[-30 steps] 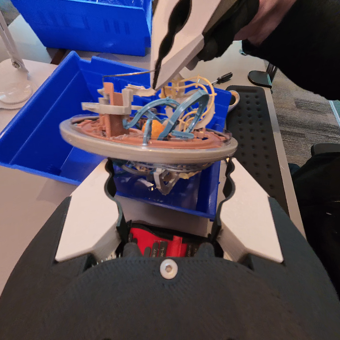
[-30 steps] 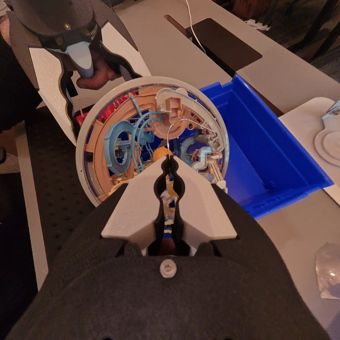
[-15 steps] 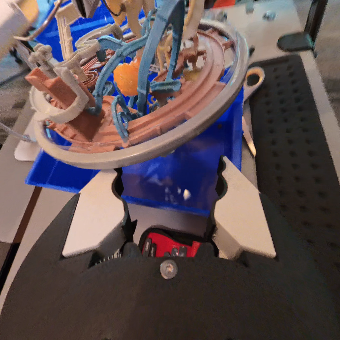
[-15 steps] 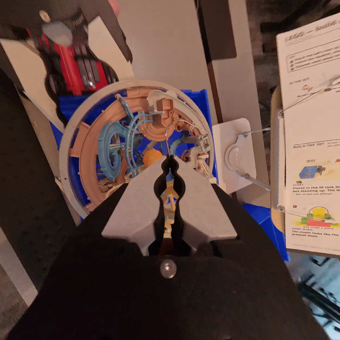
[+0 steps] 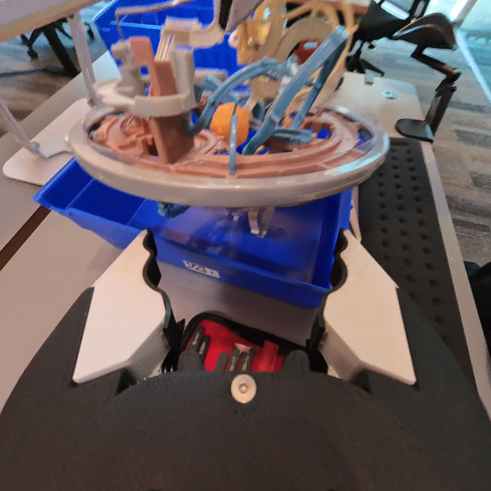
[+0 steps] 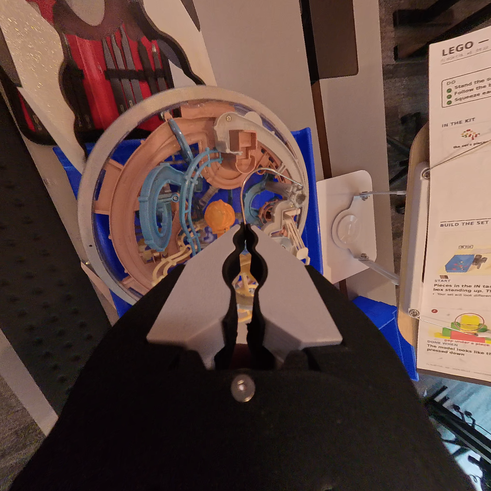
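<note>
A round maze toy (image 5: 228, 183) with a grey ring, brown tracks, blue and cream rails and an orange ball (image 5: 229, 125) hangs level in the air above a blue bin (image 5: 239, 276). My left gripper (image 5: 244, 239) has its fingers wide apart against the toy's clear underside dome, just below the ring, and carries it. In the right wrist view I look down onto the toy (image 6: 191, 202). My right gripper (image 6: 244, 228) is shut on a thin bent wire (image 6: 243, 196) that arches over to a grey part at the toy's right rim.
A black perforated mat (image 5: 398, 239) lies right of the bin. A red tool case (image 5: 233, 348) lies on the table below my left gripper. A white stand base (image 6: 345, 223) holds a printed instruction sheet (image 6: 457, 212). A second blue bin (image 5: 159, 24) stands behind. About 12 centimeters separates my left fingertips from my right.
The toy was tilted steeply half a second ago and is now close to level. Both grippers have swung with it, so the sheet stand now shows on the right. Both grips are unchanged.
</note>
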{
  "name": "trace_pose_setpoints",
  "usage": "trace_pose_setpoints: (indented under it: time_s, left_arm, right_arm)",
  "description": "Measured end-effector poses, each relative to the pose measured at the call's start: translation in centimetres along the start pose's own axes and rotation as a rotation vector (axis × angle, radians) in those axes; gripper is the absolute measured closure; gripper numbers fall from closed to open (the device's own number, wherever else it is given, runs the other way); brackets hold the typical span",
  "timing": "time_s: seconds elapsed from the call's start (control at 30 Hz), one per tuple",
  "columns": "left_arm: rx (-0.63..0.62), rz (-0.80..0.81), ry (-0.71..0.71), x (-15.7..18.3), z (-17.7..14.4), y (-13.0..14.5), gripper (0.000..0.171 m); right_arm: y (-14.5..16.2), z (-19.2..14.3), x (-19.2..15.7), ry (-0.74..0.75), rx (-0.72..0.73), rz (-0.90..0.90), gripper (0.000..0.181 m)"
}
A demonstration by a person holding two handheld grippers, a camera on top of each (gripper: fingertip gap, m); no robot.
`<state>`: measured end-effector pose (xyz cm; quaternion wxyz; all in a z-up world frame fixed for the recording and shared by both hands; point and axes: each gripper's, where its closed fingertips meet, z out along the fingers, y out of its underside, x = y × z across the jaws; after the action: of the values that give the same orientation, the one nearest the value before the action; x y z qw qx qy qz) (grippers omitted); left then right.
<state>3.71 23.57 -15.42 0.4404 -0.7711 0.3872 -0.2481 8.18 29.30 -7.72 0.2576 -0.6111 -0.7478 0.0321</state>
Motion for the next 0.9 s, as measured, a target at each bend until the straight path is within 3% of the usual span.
trace_pose_setpoints:
  time_s: [0.1,0.23,0.4,0.53,0.67,0.87,0.9]
  left_arm:
    - [0.029,0.047,0.013,1.0,0.3,-0.8,0.050]
    - [-0.036,0.159,-0.030,1.7,0.7,0.3,0.056]
    - [-0.039,0.308,-0.138,3.0,-0.6,-1.1,0.065]
    - [-0.060,0.421,-0.266,5.4,0.0,-2.0,0.063]
    - [-0.143,0.528,-0.399,6.2,1.6,-0.8,0.059]
    - [-0.254,0.564,-0.388,8.3,4.6,1.0,0.055]
    - [-0.279,0.592,-0.423,8.0,4.7,1.1,0.061]
  right_arm:
    - [0.7,0.9,-0.1,-0.014,-0.037,-0.028,0.181]
    - [0.4,1.1,-0.3,-0.018,-0.011,-0.132,0.181]
    - [-0.7,-0.9,0.5,0.054,0.049,-0.289,0.181]
    - [-1.8,-2.3,1.3,0.087,0.120,-0.428,0.181]
    - [-1.3,-1.1,1.0,0.079,0.186,-0.556,0.181]
    - [0.2,1.2,0.4,0.070,0.208,-0.680,0.181]
    - [0.5,1.7,0.3,0.074,0.215,-0.687,0.181]
